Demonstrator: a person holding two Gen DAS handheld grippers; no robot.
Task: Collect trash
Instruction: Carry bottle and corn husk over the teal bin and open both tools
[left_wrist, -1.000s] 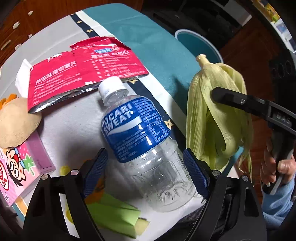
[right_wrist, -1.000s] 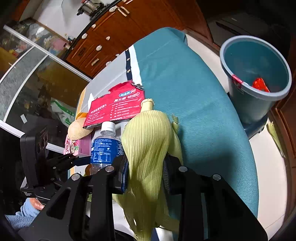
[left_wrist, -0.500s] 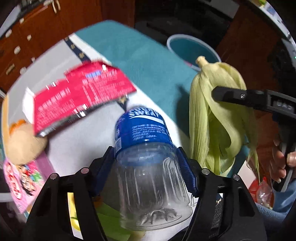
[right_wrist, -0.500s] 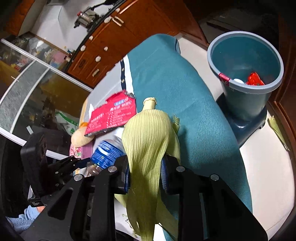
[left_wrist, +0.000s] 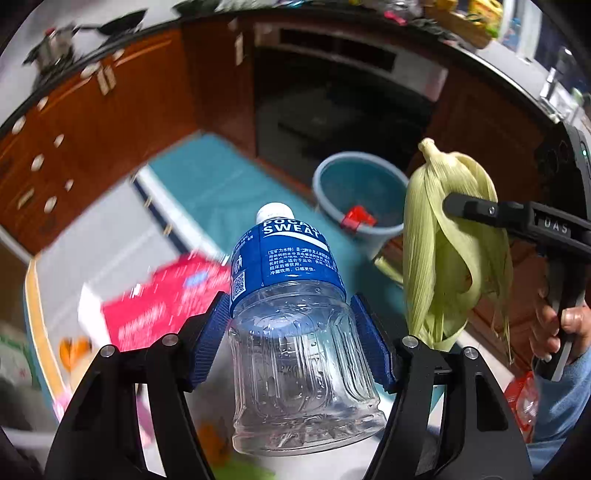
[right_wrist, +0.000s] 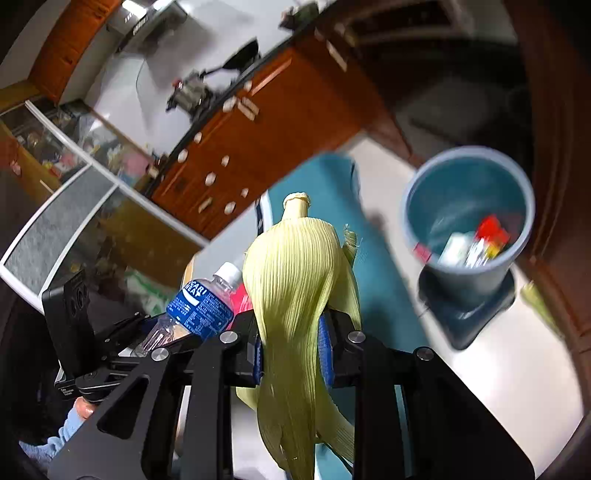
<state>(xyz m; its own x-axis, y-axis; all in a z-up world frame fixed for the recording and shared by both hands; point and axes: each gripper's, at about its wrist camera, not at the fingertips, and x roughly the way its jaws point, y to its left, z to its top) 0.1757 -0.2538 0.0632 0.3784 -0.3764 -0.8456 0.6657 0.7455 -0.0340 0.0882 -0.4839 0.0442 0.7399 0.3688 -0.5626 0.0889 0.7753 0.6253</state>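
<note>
My left gripper (left_wrist: 291, 314) is shut on a clear Pocari Sweat bottle (left_wrist: 291, 266) with a blue label and holds it by its lower body, cap pointing away, lifted off the table. To its right hangs a pale green corn husk (left_wrist: 436, 251), on which my right gripper (right_wrist: 291, 347) is shut, its blue pads pressing the husk's (right_wrist: 295, 266) middle. The right wrist view also has the bottle (right_wrist: 201, 306) at the left. A blue-grey trash bin (right_wrist: 476, 280) stands on the floor beyond the table's edge, ahead of both grippers.
A red foil wrapper (left_wrist: 162, 306) and other blurred litter lie on the grey and teal tablecloth (left_wrist: 207, 177) below. The bin (left_wrist: 380, 236) holds red and white trash. Wooden cabinets (left_wrist: 92, 140) line the far wall. A husk scrap (right_wrist: 535, 295) lies on the floor by the bin.
My left gripper shut on the bottle and lifted it off the table. The right gripper rose with the husk. Both views now look further toward the bin and cabinets.
</note>
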